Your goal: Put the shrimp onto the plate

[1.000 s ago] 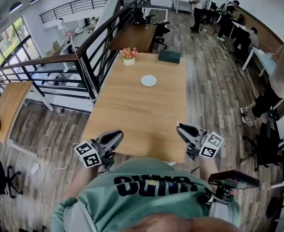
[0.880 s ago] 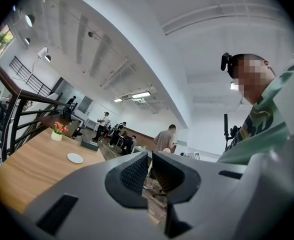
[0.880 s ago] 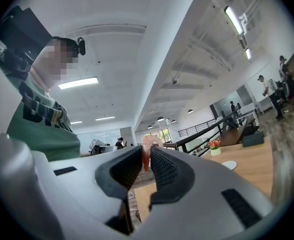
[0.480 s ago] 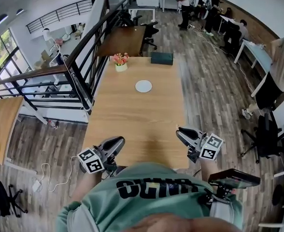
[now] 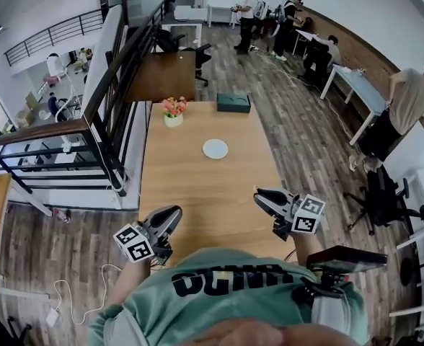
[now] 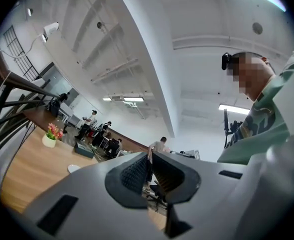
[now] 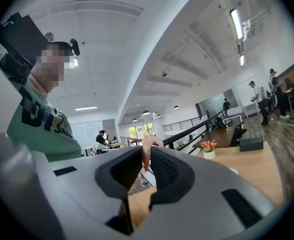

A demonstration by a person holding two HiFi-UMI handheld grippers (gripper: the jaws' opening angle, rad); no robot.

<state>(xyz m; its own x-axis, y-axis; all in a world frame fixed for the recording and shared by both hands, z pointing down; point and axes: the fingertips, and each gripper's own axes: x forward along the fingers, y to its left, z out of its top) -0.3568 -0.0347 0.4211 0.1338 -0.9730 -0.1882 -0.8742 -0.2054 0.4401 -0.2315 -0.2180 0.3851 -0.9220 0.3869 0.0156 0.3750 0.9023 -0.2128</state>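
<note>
A small white plate [image 5: 215,148] lies in the middle of the long wooden table [image 5: 197,186]; it also shows as the plate [image 6: 73,168] in the left gripper view. My right gripper [image 5: 259,195] hovers over the table's near right edge, well short of the plate. In the right gripper view the right gripper [image 7: 146,156] is shut on a pink-orange shrimp [image 7: 147,145] whose curved end sticks out above the pads. My left gripper [image 5: 174,213] hangs at the near left edge, and the left gripper [image 6: 149,159] is shut with nothing in it.
A white pot of flowers [image 5: 173,112] and a dark green box [image 5: 233,103] stand at the table's far end. A black railing [image 5: 111,85] runs along the left side. Office chairs [image 5: 381,197] stand to the right; several people are at the back.
The head view has moved forward, so the plate sits lower and nearer in the picture. Both grippers stay at the near edge; the right one has drifted slightly left, still holding the shrimp.
</note>
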